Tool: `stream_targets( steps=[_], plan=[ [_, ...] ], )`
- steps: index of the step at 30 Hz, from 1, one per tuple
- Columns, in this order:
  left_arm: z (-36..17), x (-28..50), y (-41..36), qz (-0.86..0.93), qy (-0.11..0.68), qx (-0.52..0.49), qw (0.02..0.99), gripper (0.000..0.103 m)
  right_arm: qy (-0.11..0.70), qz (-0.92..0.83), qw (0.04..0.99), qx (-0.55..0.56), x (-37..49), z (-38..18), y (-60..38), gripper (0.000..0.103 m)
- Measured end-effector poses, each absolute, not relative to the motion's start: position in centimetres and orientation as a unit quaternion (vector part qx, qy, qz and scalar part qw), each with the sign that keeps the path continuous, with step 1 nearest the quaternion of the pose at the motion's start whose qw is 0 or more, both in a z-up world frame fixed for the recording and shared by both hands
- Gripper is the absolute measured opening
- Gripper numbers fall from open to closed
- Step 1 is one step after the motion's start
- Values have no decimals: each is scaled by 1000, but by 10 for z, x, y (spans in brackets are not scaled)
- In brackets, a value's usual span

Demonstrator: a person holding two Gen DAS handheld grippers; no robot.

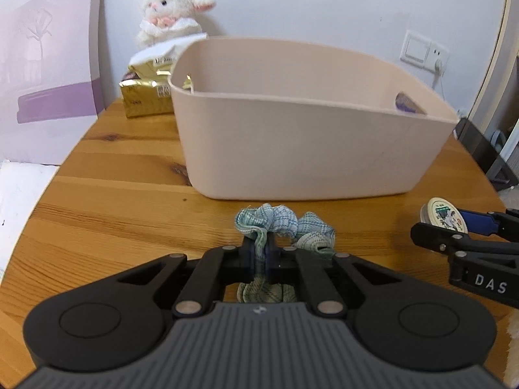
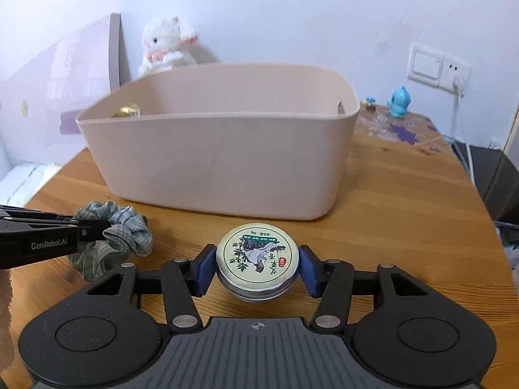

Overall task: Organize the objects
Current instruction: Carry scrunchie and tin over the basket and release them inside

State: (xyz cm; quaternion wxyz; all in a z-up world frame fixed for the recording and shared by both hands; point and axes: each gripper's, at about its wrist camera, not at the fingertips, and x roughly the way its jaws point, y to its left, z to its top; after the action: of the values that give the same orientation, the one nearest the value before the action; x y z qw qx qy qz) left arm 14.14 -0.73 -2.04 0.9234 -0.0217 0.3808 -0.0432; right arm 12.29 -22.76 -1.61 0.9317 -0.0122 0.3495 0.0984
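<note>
A beige plastic bin [image 1: 308,142] stands on the wooden table [image 1: 107,201]; it also shows in the right wrist view [image 2: 220,162]. My left gripper [image 1: 258,253] is shut on a green-blue plaid scrunchie [image 1: 285,223], just in front of the bin; from the right wrist view this gripper [image 2: 94,227] and the scrunchie [image 2: 129,230] appear at left. My right gripper [image 2: 256,265] is shut on a round metal tin [image 2: 257,257] with a printed lid, in front of the bin. In the left wrist view the tin [image 1: 442,217] and right gripper [image 1: 454,230] sit at right.
A white plush lamb [image 1: 172,13] and a gold package [image 1: 146,94] sit behind the bin. A purple-white board [image 1: 48,58] leans at the left. A blue figurine [image 2: 399,102] stands on a patterned mat at the far right. A wall socket [image 2: 438,68] is behind.
</note>
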Motion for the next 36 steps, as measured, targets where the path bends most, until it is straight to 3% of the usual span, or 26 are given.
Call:
stream_targets(
  steps=[12,22,29,36],
  plan=[
    [55,112,9,-54,288,-40,955,7,246,107,963,-5,97,65,-231,51],
    [105,152,17,-34,230,-49,971,7,185,95,978,11,131,110,-230,51],
    [102,207,7,-26,250,-51,967,7,173,61,983,-12,179,109,-219,51],
    [60,261,-14,-12,306,-28,952,7,222,53,973,-18,230,80,-206,51]
  ],
)
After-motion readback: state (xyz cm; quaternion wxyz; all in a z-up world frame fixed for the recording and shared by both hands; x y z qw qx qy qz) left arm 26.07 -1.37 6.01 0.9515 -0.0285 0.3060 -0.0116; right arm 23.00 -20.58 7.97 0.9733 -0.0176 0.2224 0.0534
